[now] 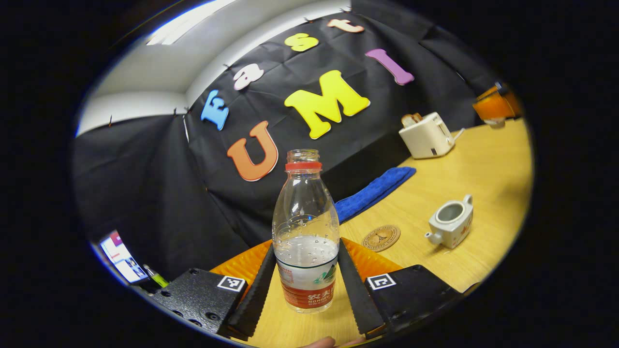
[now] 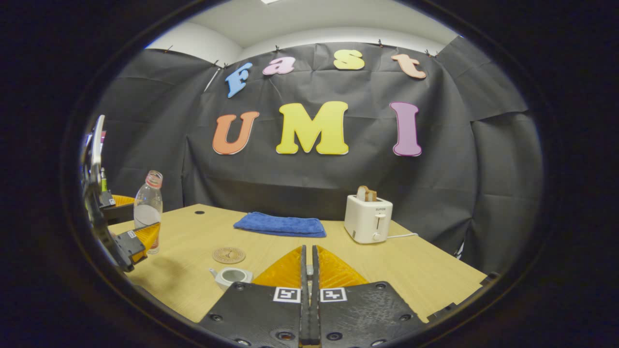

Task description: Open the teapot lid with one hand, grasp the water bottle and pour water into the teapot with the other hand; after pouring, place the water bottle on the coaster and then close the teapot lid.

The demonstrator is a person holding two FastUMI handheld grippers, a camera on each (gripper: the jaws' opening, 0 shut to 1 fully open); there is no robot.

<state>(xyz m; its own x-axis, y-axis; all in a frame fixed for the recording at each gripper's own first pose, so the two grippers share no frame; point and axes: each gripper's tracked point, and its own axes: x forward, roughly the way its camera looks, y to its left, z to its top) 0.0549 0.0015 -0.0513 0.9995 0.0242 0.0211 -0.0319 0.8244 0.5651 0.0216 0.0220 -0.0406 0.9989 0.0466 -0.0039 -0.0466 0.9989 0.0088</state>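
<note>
clear water bottle [image 1: 305,232] upright, clamped between left jaws at lower centre; lidless teapot [image 1: 450,223] lower right, coaster [image 1: 381,237] between; right jaws clenched, empty.

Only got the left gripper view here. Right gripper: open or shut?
Observer: Shut. In the right gripper view, the right gripper has its fingers pressed together with no gap.
Operator: Lid in it?
Observer: Cannot tell; nothing pokes out between them. The teapot sits open just left of those fingers.
Operator: Bottle lifted yet?
Observer: Seen side-on, the water bottle is upright in the left gripper. Its base is at about the level of the table, near the left edge. I cannot tell whether it is lifted.
</note>
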